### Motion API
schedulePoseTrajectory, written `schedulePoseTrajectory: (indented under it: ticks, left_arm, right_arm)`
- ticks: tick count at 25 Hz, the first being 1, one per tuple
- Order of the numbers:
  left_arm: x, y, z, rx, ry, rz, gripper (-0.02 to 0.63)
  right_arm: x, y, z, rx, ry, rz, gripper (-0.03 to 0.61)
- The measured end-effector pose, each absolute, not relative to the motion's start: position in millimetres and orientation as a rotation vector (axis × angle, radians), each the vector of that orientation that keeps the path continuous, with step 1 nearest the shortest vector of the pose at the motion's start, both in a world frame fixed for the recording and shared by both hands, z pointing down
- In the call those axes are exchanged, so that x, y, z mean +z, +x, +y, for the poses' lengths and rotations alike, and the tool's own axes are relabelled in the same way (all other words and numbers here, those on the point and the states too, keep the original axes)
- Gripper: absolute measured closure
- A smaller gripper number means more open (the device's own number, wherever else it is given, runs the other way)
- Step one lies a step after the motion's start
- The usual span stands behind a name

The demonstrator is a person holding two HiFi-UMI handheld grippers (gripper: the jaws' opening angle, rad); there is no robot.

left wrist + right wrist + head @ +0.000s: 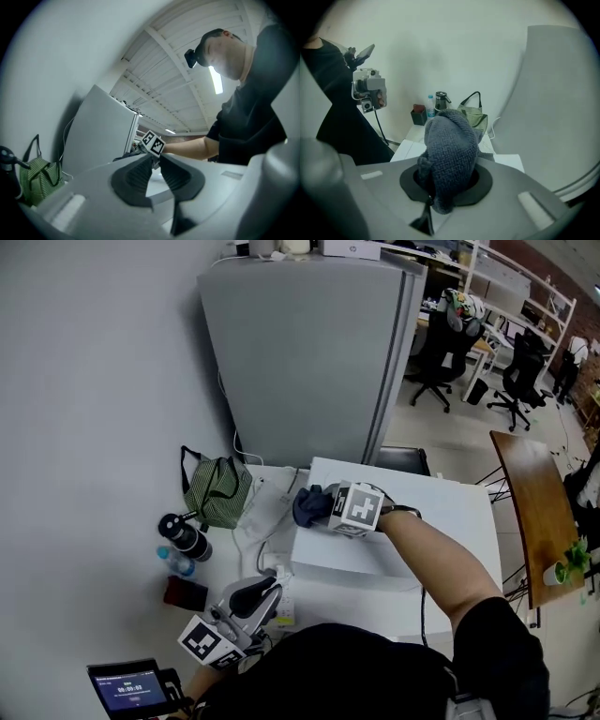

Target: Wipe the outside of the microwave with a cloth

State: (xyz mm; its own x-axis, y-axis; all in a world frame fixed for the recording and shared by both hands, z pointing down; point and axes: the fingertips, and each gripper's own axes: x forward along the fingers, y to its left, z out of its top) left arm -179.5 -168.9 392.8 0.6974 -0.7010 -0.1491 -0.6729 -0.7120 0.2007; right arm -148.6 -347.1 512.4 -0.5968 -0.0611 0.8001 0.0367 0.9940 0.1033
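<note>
The white microwave (422, 531) stands on a white table beside the fridge. A dark grey-blue knitted cloth (309, 505) lies bunched on the back left corner of its top. My right gripper (328, 507) is shut on it, marker cube uppermost. In the right gripper view the cloth (450, 150) fills the jaws of the right gripper (449, 185) and hides the tips. My left gripper (267, 594) hangs low at the microwave's front left, off the cloth. Its pads meet with nothing between them in the left gripper view (155, 165).
A tall grey fridge (309, 352) rises right behind the microwave. Left of it sit a green striped bag (217, 491), a black flask (185, 535), a water bottle (175, 562) and a small screen (128, 686). A wooden table (534, 512) and office chairs (441, 343) are to the right.
</note>
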Motion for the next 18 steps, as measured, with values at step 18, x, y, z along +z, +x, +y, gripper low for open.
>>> schedulePoseTrajectory:
  ticks: [18]
  left_arm:
    - [370.1, -89.5, -186.5, -0.339, 2.864, -0.842, 0.558]
  right_arm:
    - [527.9, 179.3, -329.0, 0.166, 0.392, -1.984, 0.528]
